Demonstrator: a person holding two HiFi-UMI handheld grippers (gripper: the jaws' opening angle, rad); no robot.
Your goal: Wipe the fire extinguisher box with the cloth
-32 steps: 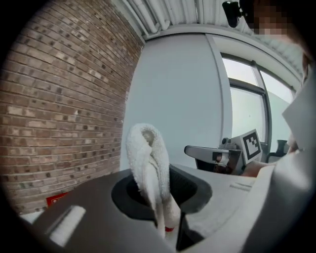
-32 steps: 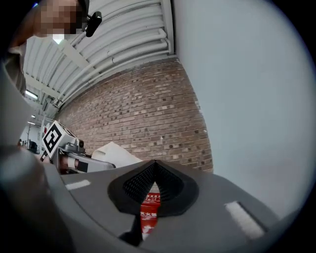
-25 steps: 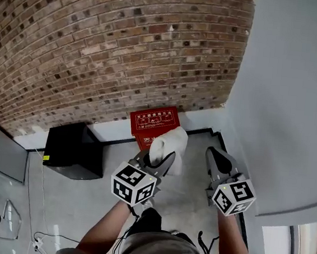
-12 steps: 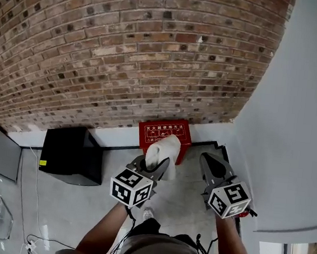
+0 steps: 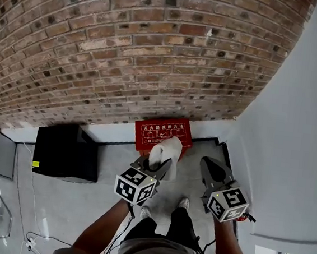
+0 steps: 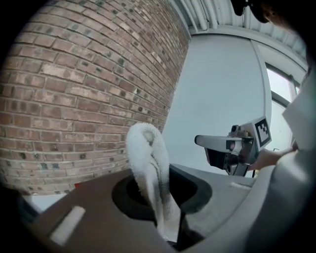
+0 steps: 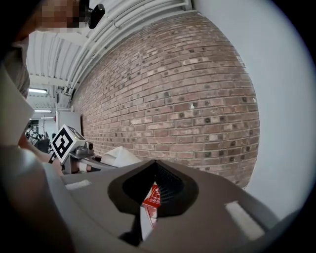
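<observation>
White cloth (image 5: pixel 166 151) stays clamped in the left gripper (image 5: pixel 155 167), now closer to the red fire extinguisher box (image 5: pixel 163 132) standing against the brick wall (image 5: pixel 132 59). The right gripper (image 5: pixel 215 168) is fully closed and empty.

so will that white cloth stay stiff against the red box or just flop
Probably floppy: the cloth folds over on itself where the left gripper pinches it. It looks light and fluffy, so it should likely mould to the red box.
</observation>
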